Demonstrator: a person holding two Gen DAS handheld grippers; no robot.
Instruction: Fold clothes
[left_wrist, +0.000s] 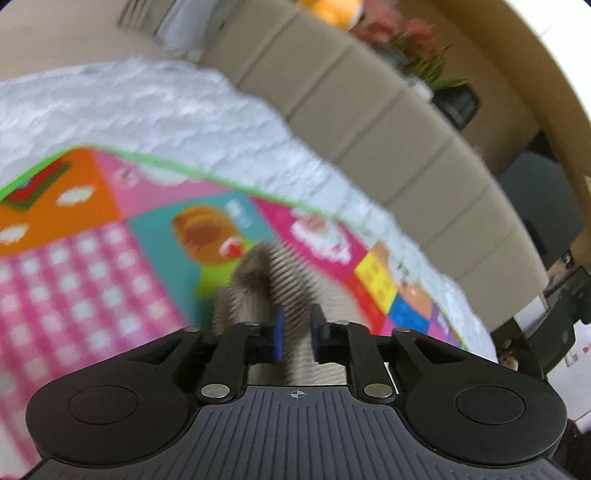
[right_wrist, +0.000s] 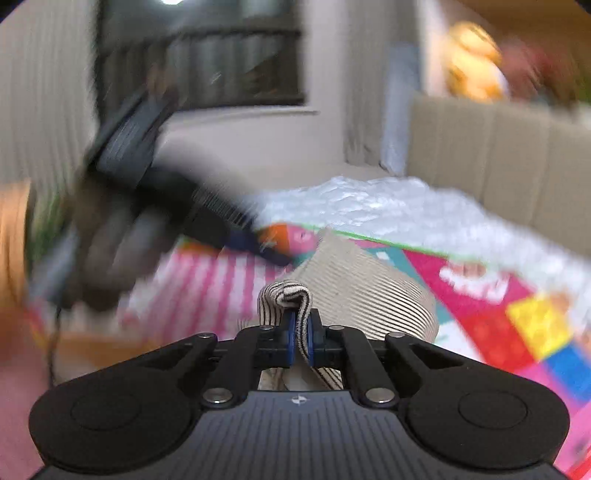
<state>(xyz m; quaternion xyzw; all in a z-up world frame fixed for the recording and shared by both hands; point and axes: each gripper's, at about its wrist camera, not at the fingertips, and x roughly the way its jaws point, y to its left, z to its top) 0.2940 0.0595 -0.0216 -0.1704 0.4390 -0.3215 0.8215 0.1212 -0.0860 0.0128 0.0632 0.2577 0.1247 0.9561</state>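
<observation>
Right wrist view: the right gripper (right_wrist: 300, 334) is clamped on a bunched fold of the striped garment (right_wrist: 369, 291), which trails far-right over the colourful play mat (right_wrist: 498, 295). The left gripper (left_wrist: 296, 334) holds the garment between near-closed pads.

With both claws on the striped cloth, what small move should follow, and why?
Probably lower both claws toward the colourful mat. The right claw pinches a fold of the striped cloth; the left claw straddles it, lifted and blurred.
</observation>
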